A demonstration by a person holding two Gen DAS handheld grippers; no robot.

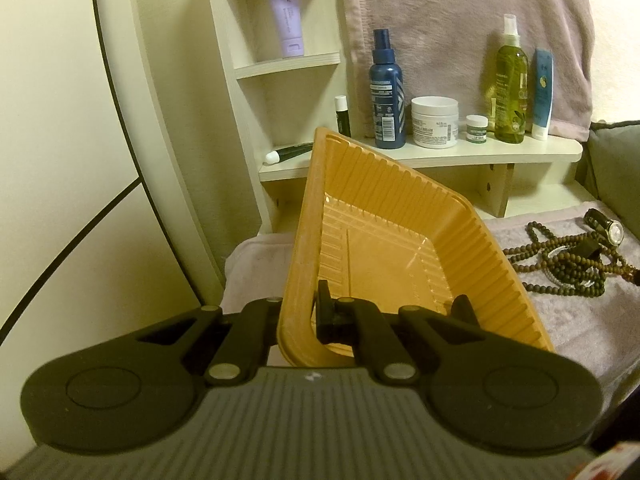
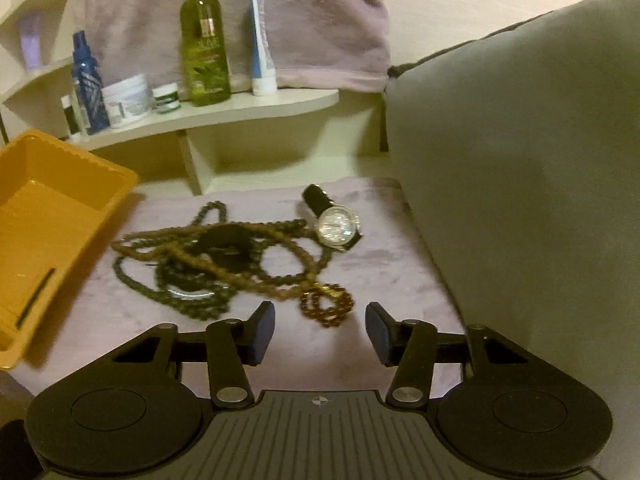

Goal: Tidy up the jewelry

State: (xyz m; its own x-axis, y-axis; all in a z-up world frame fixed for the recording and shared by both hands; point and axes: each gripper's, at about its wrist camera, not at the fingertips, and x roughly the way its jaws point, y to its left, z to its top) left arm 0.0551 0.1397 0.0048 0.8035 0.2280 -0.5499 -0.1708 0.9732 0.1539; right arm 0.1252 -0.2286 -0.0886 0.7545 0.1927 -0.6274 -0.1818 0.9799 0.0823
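Clamping the near wall of the tilted ribbed orange plastic tray (image 1: 384, 248), left gripper (image 1: 298, 316) | right gripper (image 2: 320, 332) released, empty, over tangled brown bead necklaces (image 2: 224, 256) on the mauve towel (image 2: 380, 264) | silver-faced black-strap wristwatch (image 2: 334, 222) beside them.

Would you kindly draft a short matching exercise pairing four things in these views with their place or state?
Things:
1. orange tray
2. wristwatch
3. green spray bottle
4. right gripper

Places or states:
a. stands on the shelf
b. open, holding nothing
c. rim clamped in the left gripper
d. lies on the towel beside the bead necklaces

Pairs: 1-c, 2-d, 3-a, 4-b
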